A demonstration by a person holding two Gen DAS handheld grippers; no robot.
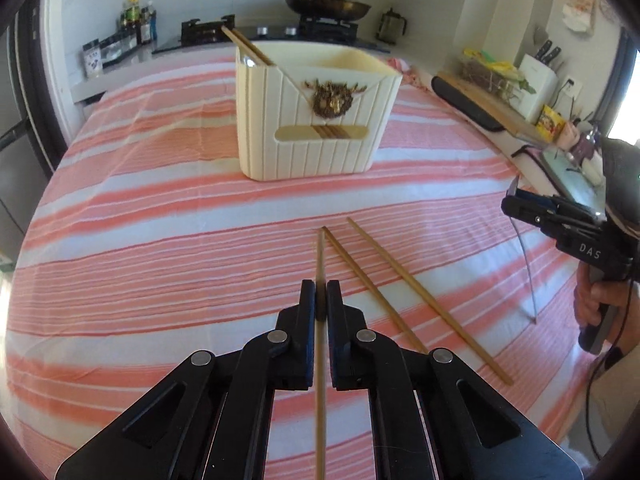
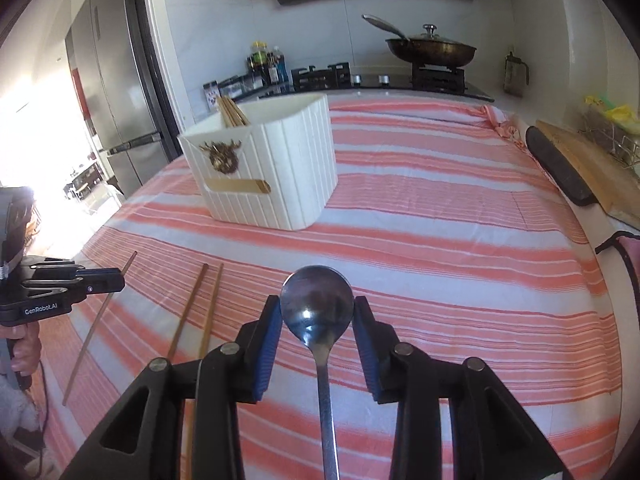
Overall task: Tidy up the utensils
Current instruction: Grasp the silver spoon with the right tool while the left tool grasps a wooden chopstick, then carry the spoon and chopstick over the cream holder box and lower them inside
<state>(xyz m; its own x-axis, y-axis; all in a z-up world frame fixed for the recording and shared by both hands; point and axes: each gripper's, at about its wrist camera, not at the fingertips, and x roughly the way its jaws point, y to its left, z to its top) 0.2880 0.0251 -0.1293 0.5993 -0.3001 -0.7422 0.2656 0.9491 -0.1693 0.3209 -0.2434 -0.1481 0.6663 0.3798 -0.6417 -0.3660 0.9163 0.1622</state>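
My left gripper (image 1: 320, 295) is shut on a wooden chopstick (image 1: 320, 256) that runs forward between its fingers, above the striped cloth. Two more chopsticks (image 1: 384, 292) lie on the cloth just to its right. A cream utensil holder (image 1: 316, 120) stands ahead with chopsticks (image 1: 246, 46) leaning in its left compartment. My right gripper (image 2: 317, 308) is shut on the bowl of a metal spoon (image 2: 316, 300), its handle pointing back toward the camera. The holder (image 2: 272, 168) stands ahead to its left. The left gripper (image 2: 100, 280) shows at the left edge.
A pink and white striped cloth (image 1: 160, 240) covers the table. A stove with a lidded pan (image 1: 326, 4) and bottles (image 1: 136, 20) stands behind. A cutting board (image 2: 592, 172), a knife block (image 1: 538, 80) and clutter line the right side. A fridge (image 2: 116, 92) stands at the left.
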